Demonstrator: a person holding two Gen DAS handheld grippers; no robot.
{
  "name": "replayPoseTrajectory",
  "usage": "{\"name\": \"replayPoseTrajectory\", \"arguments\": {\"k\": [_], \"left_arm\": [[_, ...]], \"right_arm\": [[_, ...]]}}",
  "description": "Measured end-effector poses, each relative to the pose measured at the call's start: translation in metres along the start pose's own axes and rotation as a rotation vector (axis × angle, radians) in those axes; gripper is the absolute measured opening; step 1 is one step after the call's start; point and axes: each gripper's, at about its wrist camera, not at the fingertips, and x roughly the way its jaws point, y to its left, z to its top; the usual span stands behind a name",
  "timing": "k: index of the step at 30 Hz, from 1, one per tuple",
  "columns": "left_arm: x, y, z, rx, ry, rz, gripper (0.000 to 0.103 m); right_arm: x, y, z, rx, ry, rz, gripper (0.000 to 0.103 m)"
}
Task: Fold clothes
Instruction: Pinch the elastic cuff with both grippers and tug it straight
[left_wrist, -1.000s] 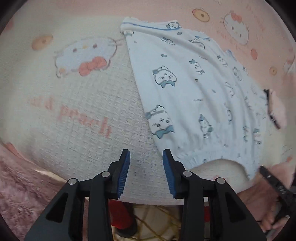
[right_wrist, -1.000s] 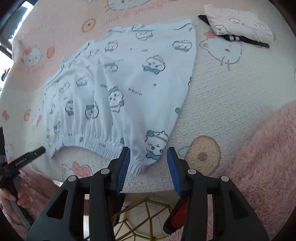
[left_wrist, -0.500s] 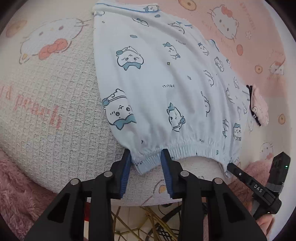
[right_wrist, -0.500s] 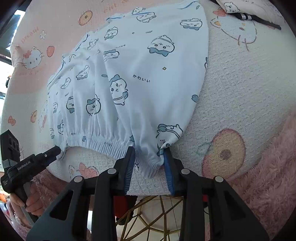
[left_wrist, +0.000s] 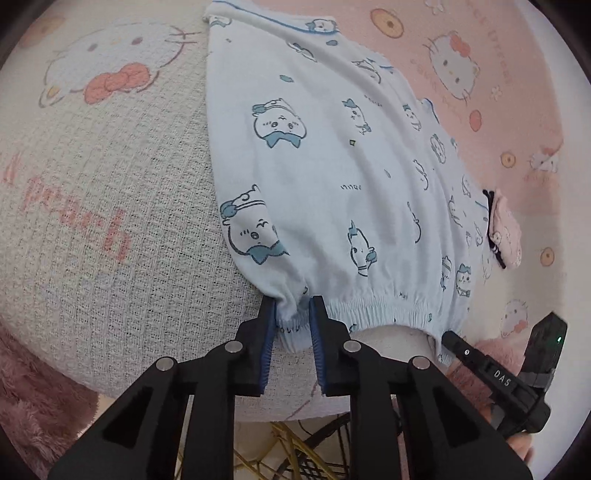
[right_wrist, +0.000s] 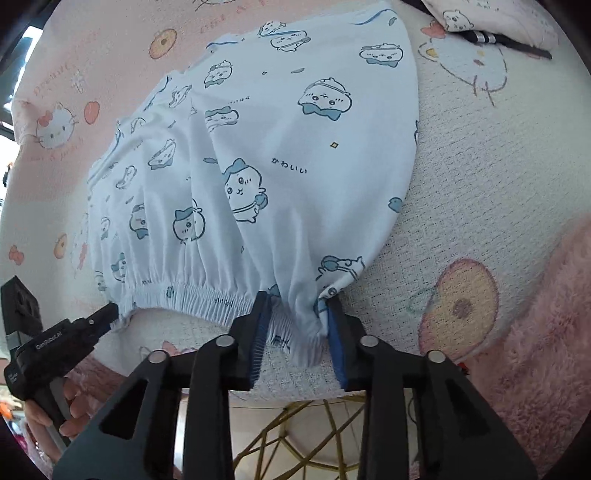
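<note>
Left wrist view: pale blue shorts (left_wrist: 332, 177) with cartoon animal prints, spread flat over a waffle-textured blanket (left_wrist: 110, 229) printed with cat faces and pink lettering, reaching from 12 o'clock down to the centre. Elastic waistband (left_wrist: 369, 306) running along the lower edge, its 9 o'clock corner bunched between the blue pads of the left gripper (left_wrist: 293, 321); jaws closing, both pads pressed against the gathered cloth. At 4 o'clock, the right gripper (left_wrist: 448, 338), its black finger tip at the waistband's other corner, grip not readable from here. At 3 o'clock, a small folded pink garment (left_wrist: 506, 232) with a dark striped edge, lying on the blanket just beside the shorts. Fluffy pink cover (left_wrist: 33, 387) at 8 o'clock. Right wrist view: same shorts (right_wrist: 277, 155) filling the centre, leg hems toward 12 o'clock, waistband (right_wrist: 192, 295) toward 6 o'clock. Right gripper (right_wrist: 297, 325) at the waistband's 5 o'clock corner, jaws closing, elastic crumpled and clamped between the blue pads. Left gripper (right_wrist: 110, 310) at 8 o'clock, touching the far waistband corner, a hand (right_wrist: 55, 413) wrapped round its handle. Folded pink garment (right_wrist: 491, 18) at 1 o'clock, apart from the shorts. Gold wire frame (right_wrist: 306, 424) visible below the blanket edge at 6 o'clock.
</note>
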Motion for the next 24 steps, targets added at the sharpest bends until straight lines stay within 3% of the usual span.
{"name": "replayPoseTrajectory", "arguments": {"k": [2,5,9,12,15,17,21,24], "left_arm": [[0.007,-0.010,0.007,0.025,0.001,0.021,0.021],[0.019,-0.029,0.016,0.088,-0.027,0.064,0.011],[0.004,-0.028,-0.001,0.135,-0.044,0.114,0.010],[-0.003,-0.025,-0.007,0.135,-0.034,0.154,0.009],[-0.002,-0.023,-0.007,0.099,-0.024,0.221,0.001],[0.001,-0.016,-0.010,0.060,0.003,0.213,0.001],[-0.007,0.002,0.003,-0.044,0.004,0.035,0.002],[-0.018,0.010,0.024,-0.068,-0.053,0.027,0.006]], "right_arm": [[-0.003,0.007,-0.001,-0.027,-0.003,-0.034,0.007],[-0.006,0.010,-0.003,-0.036,-0.012,-0.097,0.006],[-0.019,0.008,-0.026,-0.008,-0.054,-0.124,0.005],[-0.021,0.009,-0.038,-0.096,-0.051,-0.167,0.005],[-0.020,0.003,-0.042,-0.108,-0.031,-0.181,0.004],[-0.025,-0.001,-0.042,-0.091,-0.035,-0.150,0.004],[-0.035,-0.018,-0.046,0.030,-0.044,-0.026,0.007],[-0.051,-0.030,-0.048,0.085,-0.108,0.008,0.011]]}}
